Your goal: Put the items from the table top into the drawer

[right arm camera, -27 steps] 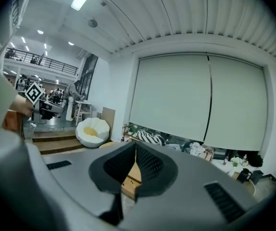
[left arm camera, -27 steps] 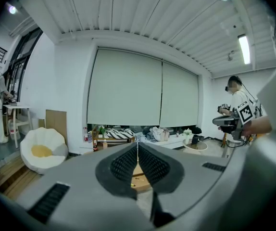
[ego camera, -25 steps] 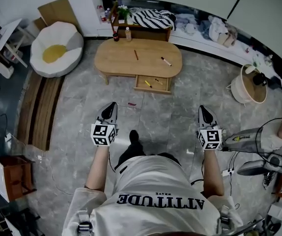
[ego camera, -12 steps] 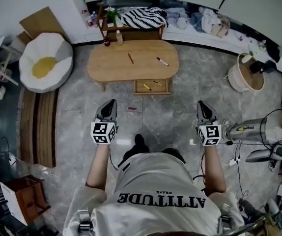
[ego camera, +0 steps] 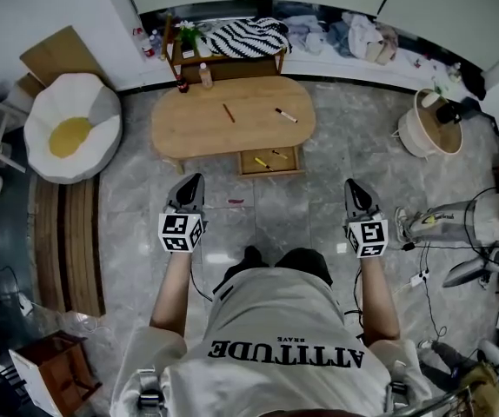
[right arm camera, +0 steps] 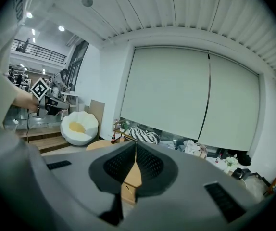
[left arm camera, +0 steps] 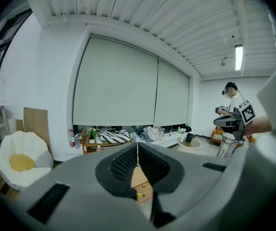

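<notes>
Two items lie on the table top in the head view: a brown pencil-like stick near the middle and a marker to its right, the two apart. A bottle and a small dark bottle stand at the far edge; whether they belong to the task cannot be told. The drawer under the table's front stands pulled out. It holds two small things lying apart: a yellow one and a darker one. Judgement: the task is partly done, with at least the stick and the marker left to stow. The left gripper and the right gripper are held out over the floor, well short of the table, and neither carries anything. A small red thing lies on the floor between the left gripper and the drawer. A round basket stands well to the right; its contents are too small to name.

Left gripper view: the fingers are pressed together with nothing between them. Below them shows a strip of the table and the open drawer with the yellow item inside.

Right gripper view: the fingers are likewise pressed together and empty. The table and the drawer front show beyond them, at a distance.
</notes>
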The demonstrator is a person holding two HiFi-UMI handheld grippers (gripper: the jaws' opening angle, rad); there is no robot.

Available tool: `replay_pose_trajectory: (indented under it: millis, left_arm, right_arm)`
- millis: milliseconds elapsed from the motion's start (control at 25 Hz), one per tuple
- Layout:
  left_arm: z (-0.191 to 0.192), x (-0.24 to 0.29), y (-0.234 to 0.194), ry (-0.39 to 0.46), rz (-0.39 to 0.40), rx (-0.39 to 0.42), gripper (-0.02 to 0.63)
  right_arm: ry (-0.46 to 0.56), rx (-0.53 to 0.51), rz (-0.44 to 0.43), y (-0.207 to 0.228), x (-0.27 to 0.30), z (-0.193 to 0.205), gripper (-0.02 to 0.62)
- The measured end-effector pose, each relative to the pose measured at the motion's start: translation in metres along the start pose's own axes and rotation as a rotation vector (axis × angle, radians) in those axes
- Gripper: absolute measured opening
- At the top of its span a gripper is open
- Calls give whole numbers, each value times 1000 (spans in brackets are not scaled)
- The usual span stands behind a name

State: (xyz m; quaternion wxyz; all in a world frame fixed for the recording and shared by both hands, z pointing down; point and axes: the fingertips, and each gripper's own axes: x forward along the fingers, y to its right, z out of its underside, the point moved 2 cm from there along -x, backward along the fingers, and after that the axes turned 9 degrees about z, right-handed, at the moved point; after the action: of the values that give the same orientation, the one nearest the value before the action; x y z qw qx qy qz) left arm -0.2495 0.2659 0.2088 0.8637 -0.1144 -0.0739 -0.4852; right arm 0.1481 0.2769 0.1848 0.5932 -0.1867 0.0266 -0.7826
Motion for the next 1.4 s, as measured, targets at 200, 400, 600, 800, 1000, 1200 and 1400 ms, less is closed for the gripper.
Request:
replay_pose_trajectory:
  millis: [200, 400, 600, 800, 1000, 1200, 1400]
  left_arm:
    - [0, -2, -17, 3, -8, -18, 23]
    - [1, -2, -24, -11, -5, -14, 23]
    - [3, 3, -28, -14, -19, -17, 23]
    - [1, 11, -35, -31, -43, 31, 23]
    - [-6, 39, -50, -23, -66, 24, 23]
    - [-19, 79, -58, -39, -71, 46, 23]
    - [-36, 127, -63, -34, -78, 64, 23]
  right_arm:
    - [-12, 6, 0, -9, 7, 0, 20]
    - [-26, 22, -2, -12, 14, 1, 20]
    - [-26, 27, -21, -14, 29, 4, 20]
    - [-7, 19, -54, -14, 57, -3, 20]
    - [8, 22, -84, -5, 99, -8, 20]
    - [7, 4, -110, 14, 142, -13, 20]
    - [2, 11, -141, 41, 192, -15, 20]
